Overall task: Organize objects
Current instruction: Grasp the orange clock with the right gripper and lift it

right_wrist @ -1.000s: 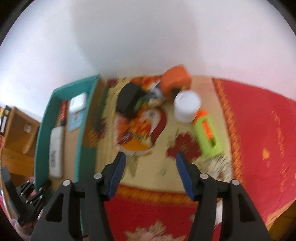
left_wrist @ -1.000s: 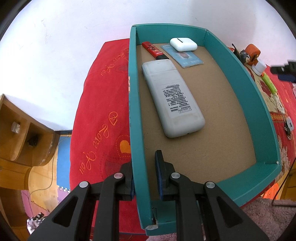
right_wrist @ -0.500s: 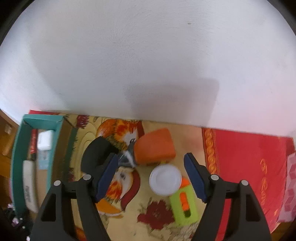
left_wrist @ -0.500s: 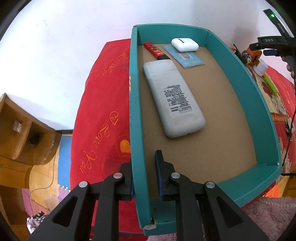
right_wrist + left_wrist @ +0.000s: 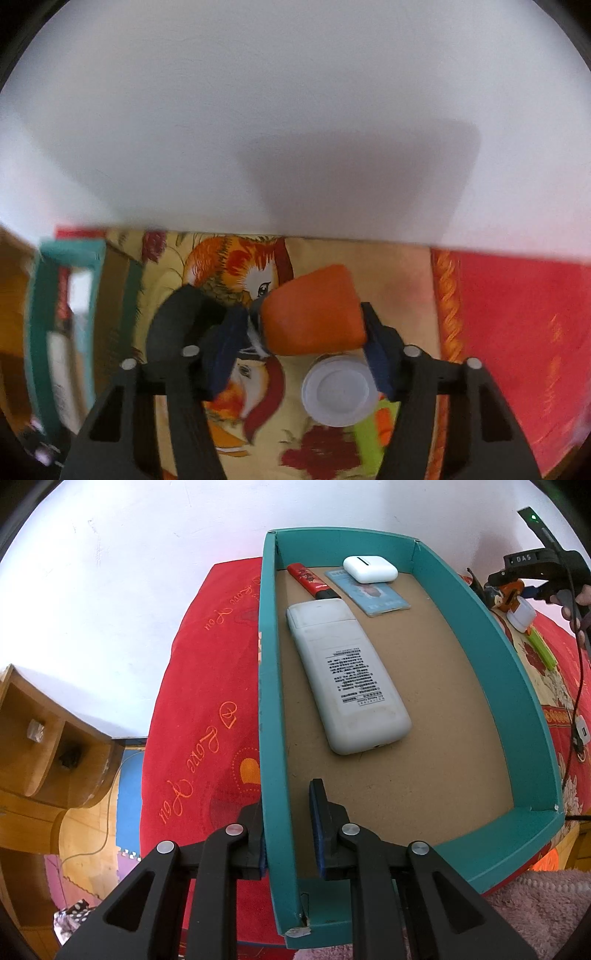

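My left gripper [image 5: 286, 823] is shut on the left wall of a teal tray [image 5: 491, 657] near its front corner. The tray holds a white remote [image 5: 347, 679], a red lighter [image 5: 308, 579], a blue card [image 5: 369, 592] and a white earbud case [image 5: 370, 568]. My right gripper [image 5: 301, 343] is open, its fingers either side of an orange object [image 5: 314, 314] lying on the patterned cloth; contact is unclear. A black object [image 5: 177, 325] lies just left of it, a white round lid [image 5: 338, 393] and a lime-green item [image 5: 373, 428] below.
The tray rests on a red cloth [image 5: 207, 686] against a white wall. A wooden cabinet [image 5: 40, 738] stands at the left. The right gripper and its cable [image 5: 576, 657] show at the far right of the left wrist view. A pink towel [image 5: 535, 904] lies at the front.
My right gripper has moved forward and down until its fingers straddle the orange object. My left gripper and the tray have stayed put.
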The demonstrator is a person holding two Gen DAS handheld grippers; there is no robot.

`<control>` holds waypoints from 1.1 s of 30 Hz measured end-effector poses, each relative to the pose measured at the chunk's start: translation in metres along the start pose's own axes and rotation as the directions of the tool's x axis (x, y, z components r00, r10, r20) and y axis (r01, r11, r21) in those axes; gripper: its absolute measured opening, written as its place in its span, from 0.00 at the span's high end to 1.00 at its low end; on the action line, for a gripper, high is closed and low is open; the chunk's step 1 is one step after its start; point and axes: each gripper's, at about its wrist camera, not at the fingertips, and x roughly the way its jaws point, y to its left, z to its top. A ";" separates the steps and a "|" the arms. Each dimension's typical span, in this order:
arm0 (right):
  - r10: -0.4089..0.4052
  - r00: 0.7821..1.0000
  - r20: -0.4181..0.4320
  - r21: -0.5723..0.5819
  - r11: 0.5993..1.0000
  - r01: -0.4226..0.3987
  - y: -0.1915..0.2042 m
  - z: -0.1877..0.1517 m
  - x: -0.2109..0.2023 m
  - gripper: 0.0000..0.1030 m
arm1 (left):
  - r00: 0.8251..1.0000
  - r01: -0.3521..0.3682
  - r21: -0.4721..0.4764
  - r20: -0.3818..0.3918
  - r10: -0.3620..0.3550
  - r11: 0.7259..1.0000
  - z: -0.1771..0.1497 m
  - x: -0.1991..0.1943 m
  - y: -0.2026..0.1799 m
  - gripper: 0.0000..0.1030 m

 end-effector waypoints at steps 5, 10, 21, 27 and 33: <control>0.044 0.999 0.017 0.139 0.989 -0.046 -0.032 0.000 -0.003 0.43 | 1.000 -0.001 0.002 0.000 0.001 1.000 0.000 0.000 0.000 0.83; 0.030 0.999 0.036 0.171 0.985 -0.036 -0.054 -0.004 -0.010 0.43 | 1.000 -0.001 0.002 0.000 0.001 1.000 0.000 0.001 0.000 0.83; -0.025 0.998 0.052 0.231 0.973 0.012 -0.100 -0.011 -0.017 0.43 | 1.000 -0.004 0.001 0.000 0.004 1.000 0.000 0.000 0.001 0.83; -0.114 0.992 0.053 0.124 0.987 0.107 -0.095 -0.009 -0.027 0.42 | 1.000 -0.006 0.001 -0.001 0.006 1.000 -0.002 -0.001 0.001 0.83; -0.235 0.971 0.040 -0.351 0.907 0.234 -0.048 0.000 -0.038 0.39 | 1.000 -0.010 0.003 0.000 0.010 1.000 -0.002 -0.001 0.002 0.83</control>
